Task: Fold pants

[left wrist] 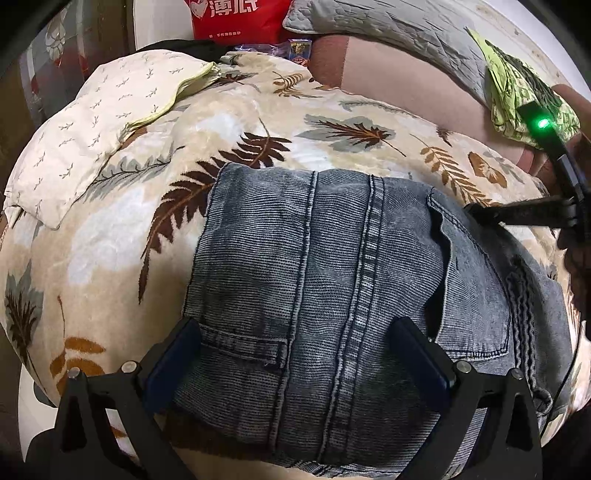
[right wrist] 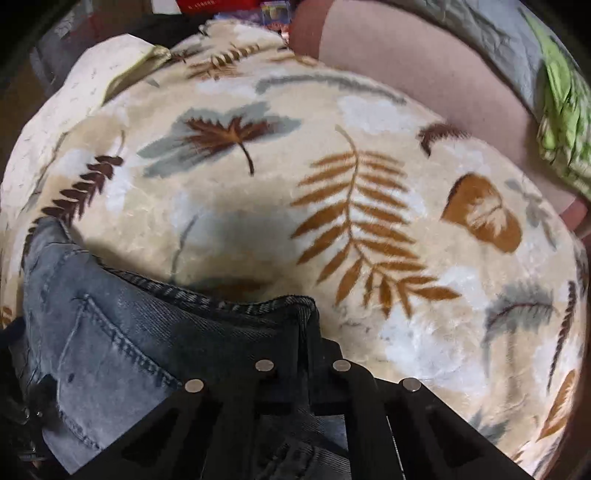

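Observation:
Grey-blue denim pants (left wrist: 332,258) lie folded on a leaf-patterned blanket (left wrist: 258,122), back pocket and seams facing up. My left gripper (left wrist: 301,354) is open, its two fingers spread wide over the near part of the pants, one at the left edge and one near the pocket. In the left wrist view my right gripper (left wrist: 472,211) reaches in from the right and touches the pants' right edge. In the right wrist view the right gripper (right wrist: 308,314) is shut on a raised fold of the pants (right wrist: 110,314), and the denim edge bunches up at its tips.
A cream pillow (left wrist: 92,122) lies on the blanket at the back left. Behind are a red bag (left wrist: 236,18), a grey quilt (left wrist: 388,33) and a green cloth (left wrist: 517,96) on a pink sheet (left wrist: 388,88). A person's hand (left wrist: 576,258) holds the right gripper.

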`<action>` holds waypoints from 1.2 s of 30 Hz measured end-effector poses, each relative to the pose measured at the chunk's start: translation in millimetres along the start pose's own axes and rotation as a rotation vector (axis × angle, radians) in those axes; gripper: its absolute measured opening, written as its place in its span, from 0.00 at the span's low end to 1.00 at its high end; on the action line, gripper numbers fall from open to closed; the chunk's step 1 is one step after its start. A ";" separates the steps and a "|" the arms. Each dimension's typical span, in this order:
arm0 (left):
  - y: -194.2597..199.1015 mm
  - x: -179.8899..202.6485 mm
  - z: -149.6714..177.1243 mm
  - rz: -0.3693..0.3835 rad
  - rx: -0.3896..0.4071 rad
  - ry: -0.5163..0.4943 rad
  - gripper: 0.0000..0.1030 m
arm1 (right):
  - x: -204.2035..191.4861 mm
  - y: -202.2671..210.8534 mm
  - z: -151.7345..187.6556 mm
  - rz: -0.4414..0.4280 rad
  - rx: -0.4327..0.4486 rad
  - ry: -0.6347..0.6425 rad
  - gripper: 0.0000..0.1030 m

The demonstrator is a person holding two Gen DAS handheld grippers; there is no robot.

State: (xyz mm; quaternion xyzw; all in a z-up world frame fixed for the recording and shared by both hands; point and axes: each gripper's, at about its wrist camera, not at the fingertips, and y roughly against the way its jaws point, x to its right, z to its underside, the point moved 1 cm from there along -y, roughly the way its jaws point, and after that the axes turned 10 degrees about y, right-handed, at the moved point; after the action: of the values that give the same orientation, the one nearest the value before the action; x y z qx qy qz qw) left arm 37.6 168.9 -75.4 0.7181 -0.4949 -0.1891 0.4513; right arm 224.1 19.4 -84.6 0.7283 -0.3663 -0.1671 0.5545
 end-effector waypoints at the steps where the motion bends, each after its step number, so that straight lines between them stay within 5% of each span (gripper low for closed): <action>1: -0.2 0.3 0.2 -0.001 0.002 -0.003 1.00 | -2.4 -4.9 2.1 0.015 -0.004 0.010 0.03; 11: 1.3 1.4 3.0 -0.015 0.018 0.000 1.00 | 24.8 52.2 26.4 -0.085 0.157 -0.224 0.12; 14: 1.5 1.4 3.9 -0.022 0.024 0.001 1.00 | 18.6 44.2 34.2 -0.144 0.128 -0.235 0.14; 17: 1.8 1.4 4.7 -0.026 0.030 0.003 1.00 | 17.2 -0.7 43.6 -0.174 -0.036 -0.276 0.21; 20: 2.9 1.7 5.7 -0.029 0.039 0.004 1.00 | 27.0 14.2 45.8 -0.191 0.038 -0.345 0.21; 24: 2.9 2.2 6.0 -0.032 0.041 0.005 1.00 | 23.7 50.6 54.8 -0.130 0.104 -0.285 0.22; 34: 3.0 2.3 6.4 -0.035 0.044 0.004 1.00 | -5.6 94.9 143.8 -0.196 0.153 -0.318 0.29; 36: 3.1 2.6 6.7 -0.039 0.048 0.004 1.00 | -13.9 91.3 157.2 -0.228 0.148 -0.336 0.39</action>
State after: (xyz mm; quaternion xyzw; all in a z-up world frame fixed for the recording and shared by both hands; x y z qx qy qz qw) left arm 32.3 163.3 -75.8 0.7386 -0.4843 -0.1846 0.4312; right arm 80.7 -89.0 -53.8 0.7657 -0.3801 -0.3203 0.4082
